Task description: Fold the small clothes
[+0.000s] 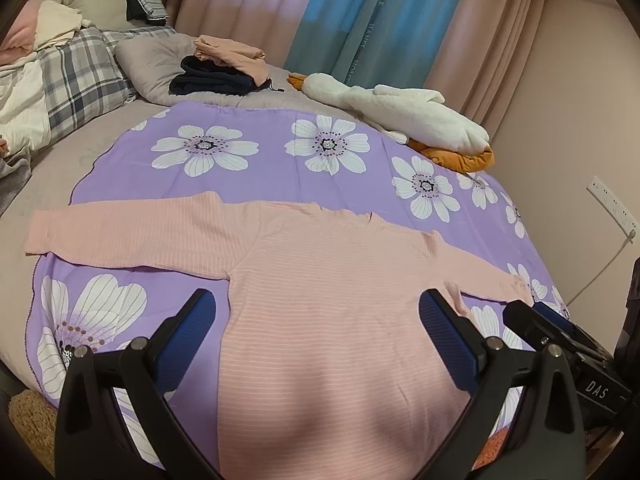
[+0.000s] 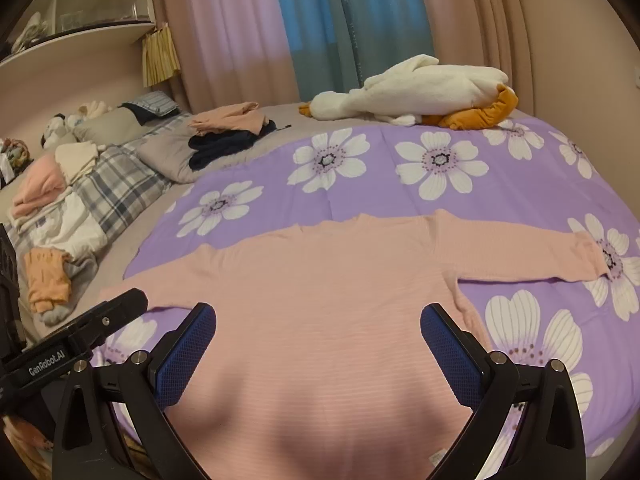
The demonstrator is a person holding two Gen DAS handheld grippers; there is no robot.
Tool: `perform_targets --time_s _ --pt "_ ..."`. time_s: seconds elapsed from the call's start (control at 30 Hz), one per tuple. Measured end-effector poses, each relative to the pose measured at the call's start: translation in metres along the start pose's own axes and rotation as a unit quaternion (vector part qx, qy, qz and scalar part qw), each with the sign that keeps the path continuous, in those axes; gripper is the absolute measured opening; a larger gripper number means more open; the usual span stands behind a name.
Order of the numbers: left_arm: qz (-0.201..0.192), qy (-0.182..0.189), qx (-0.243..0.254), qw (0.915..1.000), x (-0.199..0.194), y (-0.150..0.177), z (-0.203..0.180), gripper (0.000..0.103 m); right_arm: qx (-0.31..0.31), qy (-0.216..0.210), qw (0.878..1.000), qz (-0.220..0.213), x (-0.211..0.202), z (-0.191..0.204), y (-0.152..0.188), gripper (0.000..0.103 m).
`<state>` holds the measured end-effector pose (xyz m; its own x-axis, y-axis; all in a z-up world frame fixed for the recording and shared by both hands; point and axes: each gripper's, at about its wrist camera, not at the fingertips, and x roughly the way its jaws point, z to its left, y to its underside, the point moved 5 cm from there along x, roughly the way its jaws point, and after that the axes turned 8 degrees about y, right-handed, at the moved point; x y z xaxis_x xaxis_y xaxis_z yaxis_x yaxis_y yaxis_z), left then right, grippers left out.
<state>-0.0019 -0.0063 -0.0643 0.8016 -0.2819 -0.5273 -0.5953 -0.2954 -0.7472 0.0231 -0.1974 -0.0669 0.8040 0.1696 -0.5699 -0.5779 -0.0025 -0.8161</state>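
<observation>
A pink striped long-sleeved top lies flat on the purple flowered sheet, sleeves spread left and right. It also shows in the right wrist view. My left gripper is open and empty, hovering above the lower body of the top. My right gripper is open and empty above the same part. The right gripper shows at the right edge of the left wrist view. The left gripper shows at the left edge of the right wrist view.
A white plush goose lies at the far right of the bed. Folded pink and dark clothes sit on a grey pillow. A plaid quilt and loose clothes lie at the left. Curtains hang behind.
</observation>
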Motion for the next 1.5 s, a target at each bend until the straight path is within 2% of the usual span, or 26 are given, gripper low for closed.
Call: perform_targets --time_s 0.93,1.5 --pt "0.026 0.0 0.026 0.9993 0.011 0.006 -0.008 0.102 0.005 -0.011 1.0 0.016 0.005 0.001 0.004 0.102" --pt "0.025 0.006 0.029 0.9992 0.011 0.002 -0.016 0.102 0.014 -0.017 1.0 0.019 0.004 -0.006 -0.002 0.102"
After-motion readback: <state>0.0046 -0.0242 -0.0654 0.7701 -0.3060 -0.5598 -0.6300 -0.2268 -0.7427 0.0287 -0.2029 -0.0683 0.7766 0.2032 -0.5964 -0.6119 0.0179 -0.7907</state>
